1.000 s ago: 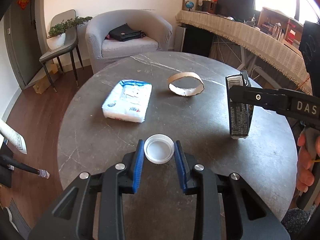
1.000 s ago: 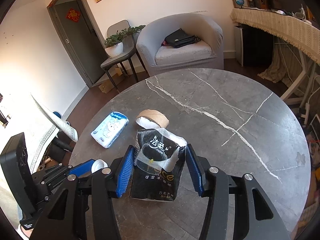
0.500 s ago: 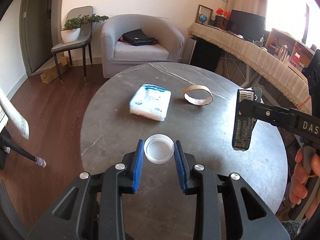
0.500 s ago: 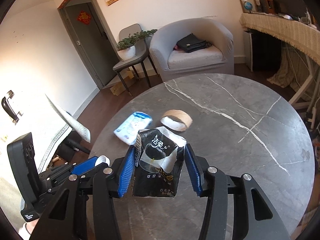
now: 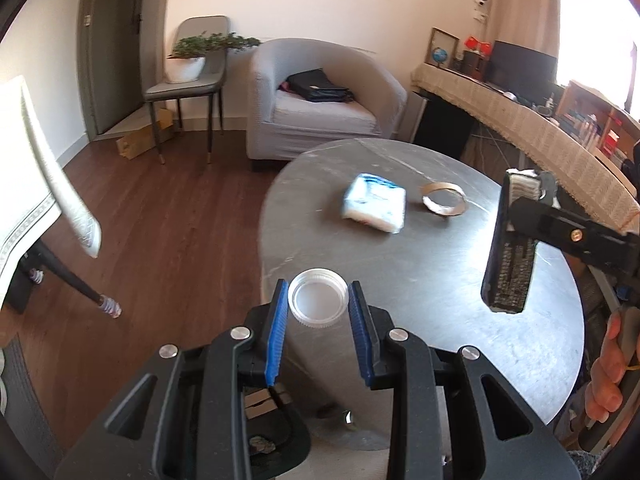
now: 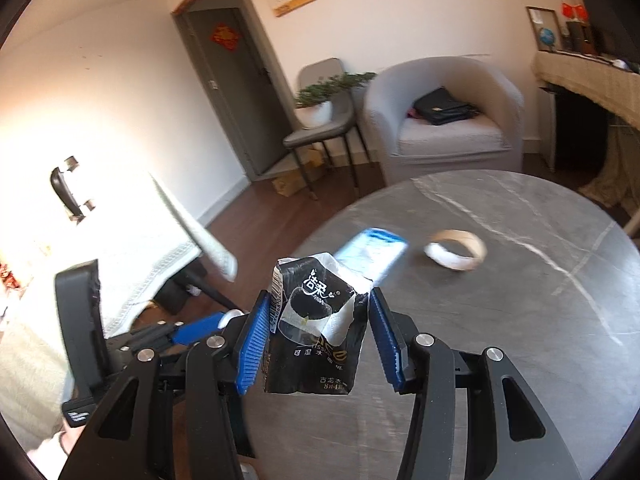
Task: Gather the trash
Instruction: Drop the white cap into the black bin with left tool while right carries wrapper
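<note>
While both grippers lift back off the tabletop (image 5: 400, 280) with their loads, the left gripper (image 5: 318, 318) keeps its fingers clamped on the white lid (image 5: 317, 301) at lower centre of its view, and the right gripper (image 6: 316, 334) grips the black tissue wrapper (image 6: 316, 336) the same way. Compared with a second ago, more floor shows at left, and the tissue pack (image 5: 375, 206) and cardboard ring (image 5: 443, 199) sit farther off, so two pieces look collected and carried away.
</note>
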